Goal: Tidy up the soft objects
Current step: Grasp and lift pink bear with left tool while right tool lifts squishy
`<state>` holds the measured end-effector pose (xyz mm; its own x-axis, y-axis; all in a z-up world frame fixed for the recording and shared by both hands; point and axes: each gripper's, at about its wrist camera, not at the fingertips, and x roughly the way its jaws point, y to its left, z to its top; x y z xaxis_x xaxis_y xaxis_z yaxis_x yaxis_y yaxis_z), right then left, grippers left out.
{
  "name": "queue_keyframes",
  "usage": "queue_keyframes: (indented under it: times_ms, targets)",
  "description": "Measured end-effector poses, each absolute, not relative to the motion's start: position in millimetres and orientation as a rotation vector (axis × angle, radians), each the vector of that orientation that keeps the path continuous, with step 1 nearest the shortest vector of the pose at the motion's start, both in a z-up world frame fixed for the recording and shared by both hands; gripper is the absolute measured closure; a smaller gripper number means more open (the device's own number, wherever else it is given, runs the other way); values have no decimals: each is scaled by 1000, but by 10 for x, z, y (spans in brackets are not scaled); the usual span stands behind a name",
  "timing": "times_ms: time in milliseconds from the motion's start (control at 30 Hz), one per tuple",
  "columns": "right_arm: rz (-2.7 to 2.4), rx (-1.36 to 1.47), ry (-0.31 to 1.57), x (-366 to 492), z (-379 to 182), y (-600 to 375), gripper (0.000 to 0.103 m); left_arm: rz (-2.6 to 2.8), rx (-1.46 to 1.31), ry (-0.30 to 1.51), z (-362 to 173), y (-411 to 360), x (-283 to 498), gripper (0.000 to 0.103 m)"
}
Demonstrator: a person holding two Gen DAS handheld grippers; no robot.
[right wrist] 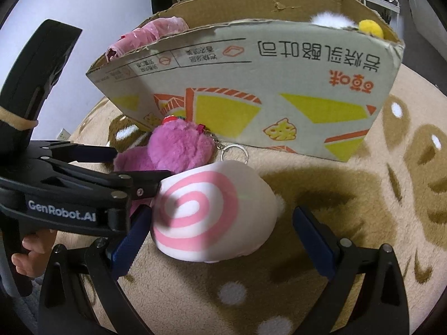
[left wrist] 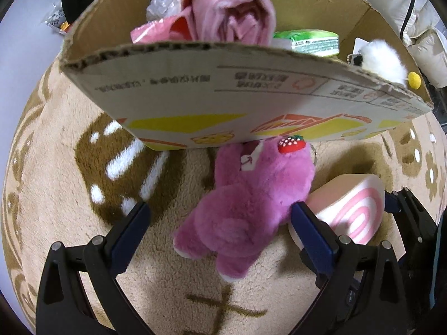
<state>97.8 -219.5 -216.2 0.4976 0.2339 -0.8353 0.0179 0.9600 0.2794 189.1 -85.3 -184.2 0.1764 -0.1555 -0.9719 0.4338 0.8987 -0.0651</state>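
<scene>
Two handheld grippers hover over a beige carpet [left wrist: 50,173] with brown patterns. In the left wrist view, the left gripper [left wrist: 220,212] is open, its blue-padded fingers on either side of a purple plush toy [left wrist: 245,201] lying in the centre of the frame; the right finger touches the toy's side. A strawberry charm [left wrist: 290,143] sits on the toy near the top, against the base of a cardboard box [left wrist: 195,83]. The box fills the upper frame and holds a pink fabric bundle [left wrist: 237,14], a green packet [left wrist: 310,42] and a white fluffy toy [left wrist: 377,58] at upper right.

In the right wrist view, the right gripper [right wrist: 220,223] is also open, straddling a white plush with pink rings [right wrist: 212,209] at the centre. The left finger touches it; the right stands apart. The purple toy lies just beyond, touching it.
</scene>
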Motion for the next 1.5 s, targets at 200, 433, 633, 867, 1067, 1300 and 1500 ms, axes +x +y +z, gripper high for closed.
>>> queue_keyframes:
  times_ms: [200,433,633,867,1067,1300,1500]
  targets:
    - [131,228,1068,1015,-2229,-2093,0,-433,227,1335,-1905,-834,1960,3]
    - [133,238,1058,1018,-2230,-2078,3,-444,200,1349,-1947,-782,2022,3]
    - [162,260,1049,1003,-2179,-2137,27,-451,202,1339,-1955,-767,2057,3]
    - [163,272,1057,971,-2143,-2173,41,-493,173,1342,-1976,-825,2031,14]
    - [137,285,1064,925,-2126,-2247,42,-512,176,1338,-2045,-888,2021,18]
    - [92,315,1062,863,-2102,-2430,42,-545,163,1340,-2059,-934,1979,32]
    - [84,302,1063,844,-2089,-2424,42,-531,180,1321,-2104,-1002,1909,32]
